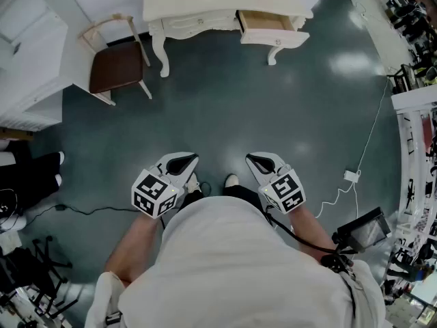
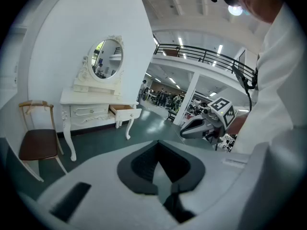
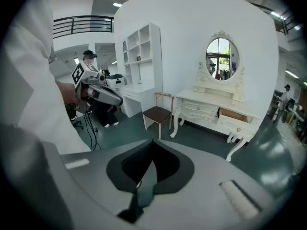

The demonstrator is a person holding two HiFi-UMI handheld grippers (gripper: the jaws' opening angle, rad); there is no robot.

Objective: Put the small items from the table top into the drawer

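A cream dressing table [image 1: 205,5] stands against the far wall, across a stretch of dark floor from me. Its right-hand drawer [image 1: 266,22] is pulled open; the drawer [image 2: 122,110] also shows in both gripper views [image 3: 236,116]. From here I cannot make out any small items on the table top. My left gripper [image 1: 183,158] and right gripper [image 1: 254,158] are held side by side in front of my body, both shut and empty. In its own view the left gripper [image 2: 158,152] has its jaws together, as does the right gripper [image 3: 152,155].
A brown-seated chair [image 1: 117,63] stands left of the table, with a white cabinet [image 1: 27,53] beyond it. A white cable and plug block [image 1: 351,176] lie on the floor at the right, beside white shelving [image 1: 416,135]. An oval mirror [image 3: 222,59] tops the table.
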